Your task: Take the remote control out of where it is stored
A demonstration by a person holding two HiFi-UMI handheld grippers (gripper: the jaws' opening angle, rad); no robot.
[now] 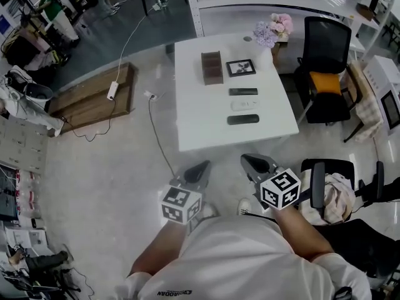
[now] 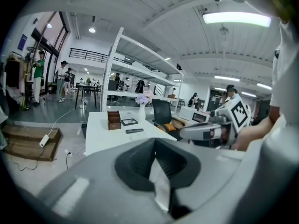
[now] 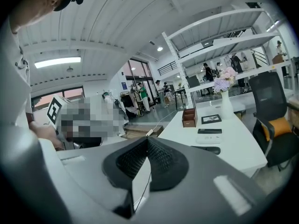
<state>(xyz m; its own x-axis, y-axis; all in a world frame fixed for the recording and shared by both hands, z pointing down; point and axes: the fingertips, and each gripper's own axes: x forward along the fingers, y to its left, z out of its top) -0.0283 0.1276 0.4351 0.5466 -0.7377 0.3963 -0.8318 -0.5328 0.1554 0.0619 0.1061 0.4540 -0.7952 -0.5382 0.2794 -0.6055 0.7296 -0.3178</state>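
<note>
Head view only: both grippers hang over the floor at lower centre, short of the near edge of the white table (image 1: 194, 117), left gripper (image 1: 201, 169) beside right gripper (image 1: 253, 163).
- Left gripper view: jaws clenched tip to tip, nothing between them; the right gripper shows at mid-right of the frame.
- Right gripper view: jaws likewise pressed together and empty; the left gripper is mostly under a mosaic patch at left.

Containers: brown wooden box (image 1: 212, 67) stands at the upper middle of the table, with a picture frame (image 1: 240, 67) just right of it. The box's compartments read dark; contents can't be made out in any view.

Remotes: three lie loose on the tabletop in a column below the frame, well apart from both grippers: upper black remote (image 1: 243, 92), white remote (image 1: 245, 105), lower black remote (image 1: 243, 119).

Cut off or unclear: the flower vase (image 1: 274, 30) at the table's far right corner is small in every view.
</note>
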